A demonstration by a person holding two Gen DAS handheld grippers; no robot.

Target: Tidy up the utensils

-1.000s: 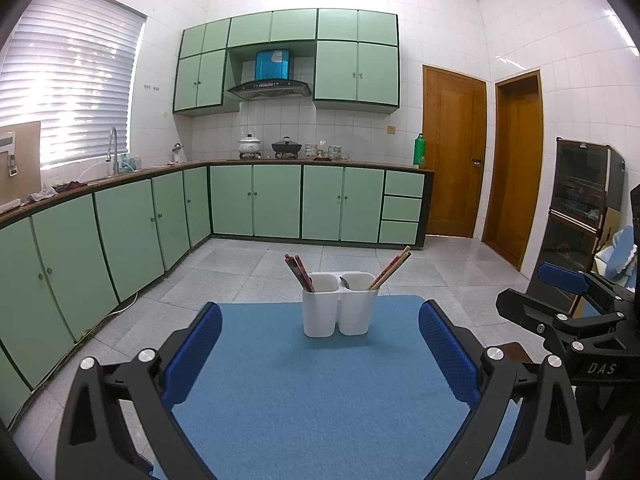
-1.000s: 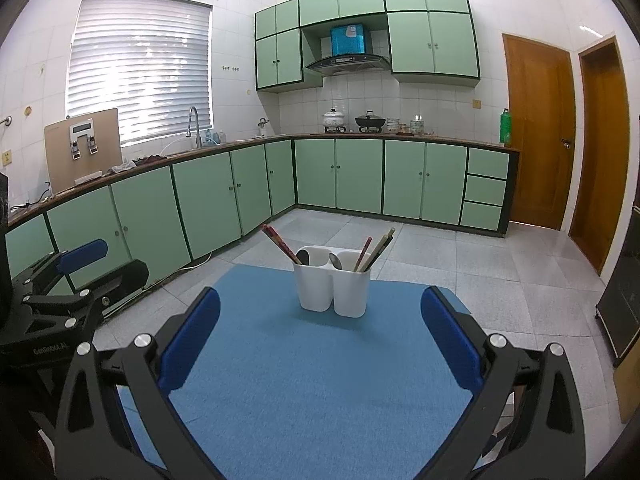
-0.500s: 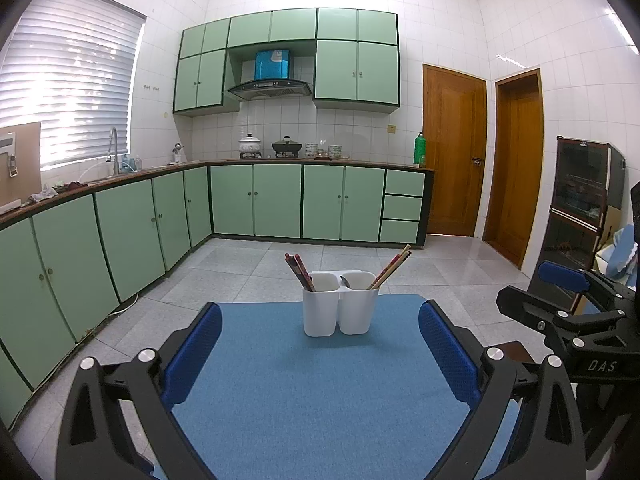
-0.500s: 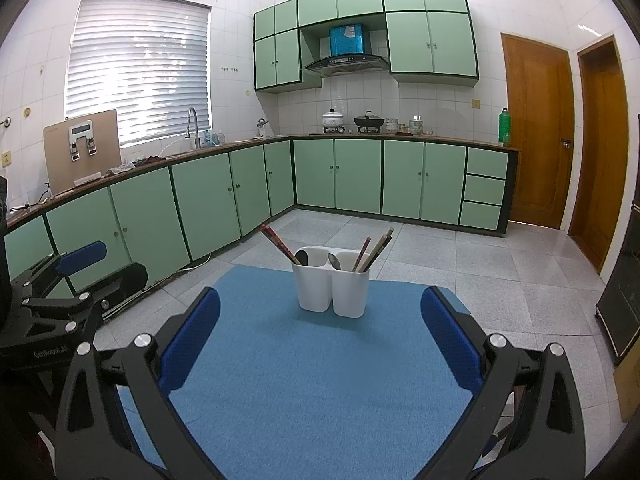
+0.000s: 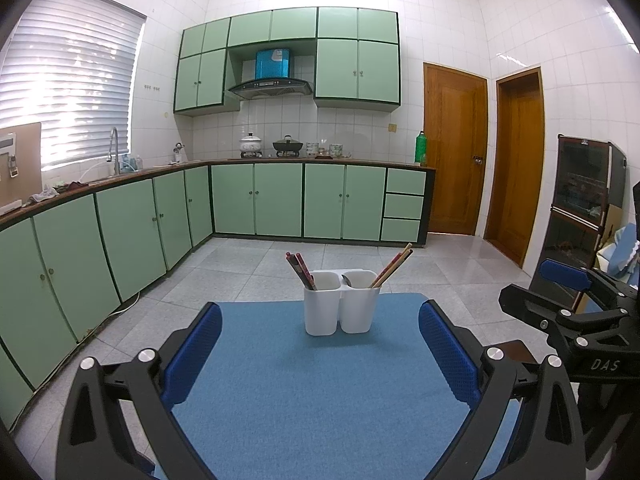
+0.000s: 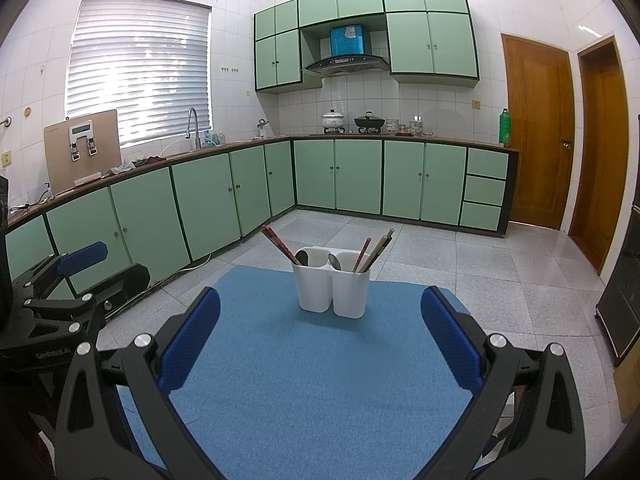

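A white two-compartment utensil holder (image 5: 340, 304) stands upright at the far end of a blue mat (image 5: 320, 392); it also shows in the right wrist view (image 6: 331, 289). Dark red chopsticks (image 5: 299, 270) lean out of its left cup. Light wooden chopsticks (image 5: 394, 264) lean out of its right cup. Spoon bowls (image 6: 335, 261) show inside the cups. My left gripper (image 5: 320, 352) is open and empty, held back from the holder. My right gripper (image 6: 320, 344) is open and empty, also short of the holder.
The blue mat (image 6: 320, 380) covers a small table over a grey tiled floor. Green base cabinets (image 5: 256, 204) run along the left and back walls. Two wooden doors (image 5: 456, 148) stand at right. A dark glass cabinet (image 5: 584, 216) stands beside the right gripper.
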